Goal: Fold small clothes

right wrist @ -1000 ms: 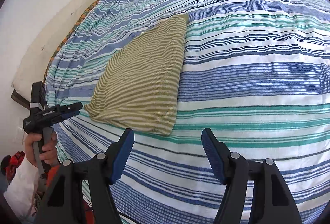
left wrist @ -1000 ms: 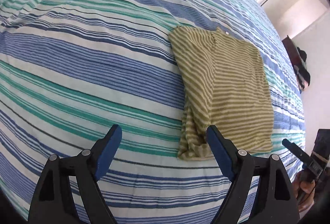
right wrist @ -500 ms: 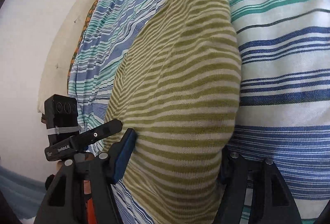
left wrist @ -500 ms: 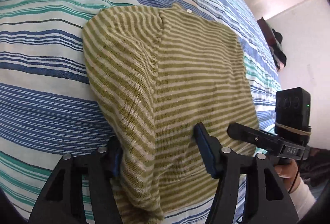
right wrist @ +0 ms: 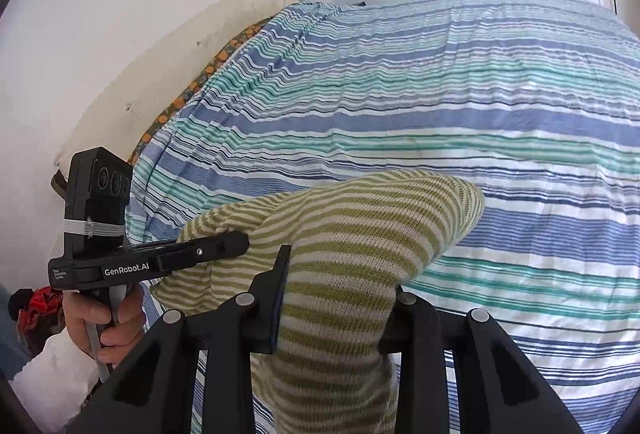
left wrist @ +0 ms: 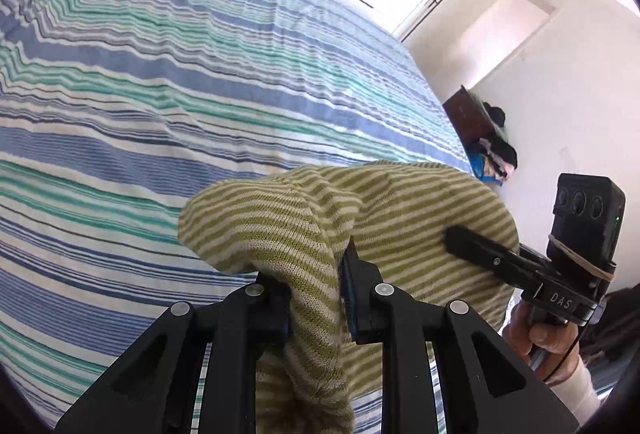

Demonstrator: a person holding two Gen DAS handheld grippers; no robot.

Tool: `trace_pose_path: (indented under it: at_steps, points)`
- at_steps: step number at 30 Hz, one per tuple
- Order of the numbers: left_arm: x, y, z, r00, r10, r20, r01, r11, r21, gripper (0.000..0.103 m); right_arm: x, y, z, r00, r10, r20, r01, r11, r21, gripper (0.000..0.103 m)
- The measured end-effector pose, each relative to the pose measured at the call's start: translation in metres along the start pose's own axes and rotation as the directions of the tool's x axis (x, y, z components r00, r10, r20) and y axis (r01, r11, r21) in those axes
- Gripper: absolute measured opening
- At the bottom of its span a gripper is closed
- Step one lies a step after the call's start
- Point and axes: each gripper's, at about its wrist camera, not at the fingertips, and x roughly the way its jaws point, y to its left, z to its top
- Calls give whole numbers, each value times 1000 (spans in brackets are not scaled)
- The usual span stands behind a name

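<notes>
Fabric bunches high between both tools now! The olive-and-cream striped knit top (left wrist: 400, 218), already folded narrow, rides above the blue, teal and white striped bedspread (left wrist: 160, 94), and how much of it touches the bed I cannot tell. The left gripper (left wrist: 316, 286) has just been closing, and its jaws pinch one gathered corner of the knit. The right gripper (right wrist: 340, 298) has just been closing too, its jaws clamped on a thicker wad at the other corner. In my judgement this is the carry-over for the next fold. Doing it well means keeping both hands level and equally far apart so the edge between them stays taut, sweeping it across in one arc, laying it square on the far edge, and releasing only once the cloth rests flat.
</notes>
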Motion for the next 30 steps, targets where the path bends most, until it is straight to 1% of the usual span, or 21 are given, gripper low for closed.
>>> trace_pose_path:
  at_steps: [2,4,5,6,7,8,9,10,12,13,15,16,17,18,19,22,23,24,25,28,30]
  points:
    - [-6,-9,-2,1000,-18,-8,18,1000,10,20,-20,12,7,1000,16,17,-16,999,-30,32]
    - [-1,-9,-18,998,-15,-62,15,1000,-4,22,-29,13,-1,999,30,-9,-31,999,-11,32]
    - [8,-5,-32,994,-3,-107,1,1000,-18,28,-28,9,-12,999,38,-38,-37,999,20,33]
    - [20,1,-49,987,27,-156,-31,999,-25,34,-24,3,-26,996,44,-72,-39,998,58,37]
    - [33,8,-69,976,83,-200,-89,996,-17,50,-20,-6,-45,993,48,-110,-37,994,105,40]
    - [44,14,-92,959,162,-232,-166,986,1,56,-12,-15,-65,988,37,-150,-15,989,144,50]
    - [50,20,-116,938,248,-243,-247,968,35,56,-4,-25,-91,979,4,-203,32,985,171,71]
    - [50,23,-141,914,331,-235,-320,943,85,56,-1,-34,-117,968,-51,-247,98,979,181,77]
    - [37,21,-188,866,469,-175,-440,880,179,56,-9,-42,-163,956,-135,-261,186,966,182,78]
    - [27,16,-210,852,504,-140,-472,856,212,61,-19,-43,-185,952,-165,-257,216,959,185,78]
    - [2,3,-247,833,549,-74,-520,821,237,76,-44,-35,-222,943,-232,-237,277,945,177,80]
    - [-12,-4,-262,822,568,-36,-545,804,237,91,-57,-27,-238,939,-264,-219,302,939,165,82]
    - [-26,-14,-273,812,584,9,-569,788,235,100,-69,-17,-252,934,-295,-201,327,933,152,87]
    - [-38,-23,-282,797,601,56,-596,769,232,100,-80,-7,-263,928,-325,-182,352,925,142,92]
    - [-48,-32,-288,780,618,96,-622,749,230,100,-91,4,-273,922,-353,-161,375,917,135,93]
    - [-75,-51,-289,726,667,164,-687,698,204,100,-124,37,-292,916,-385,-112,398,907,135,94]
    - [-84,-56,-286,718,670,189,-696,692,190,100,-132,48,-294,914,-393,-97,403,906,131,94]
    - [-93,-61,-286,719,664,203,-694,699,170,100,-139,58,-295,912,-403,-81,410,904,122,94]
    - [-102,-63,-284,727,656,200,-685,714,147,100,-145,67,-294,908,-412,-70,418,902,108,94]
    - [-119,-67,-282,759,635,141,-650,752,111,100,-154,96,-285,897,-439,-50,441,896,53,94]
    - [-126,-73,-286,769,627,124,-639,760,117,100,-160,110,-281,889,-456,-38,457,889,17,95]
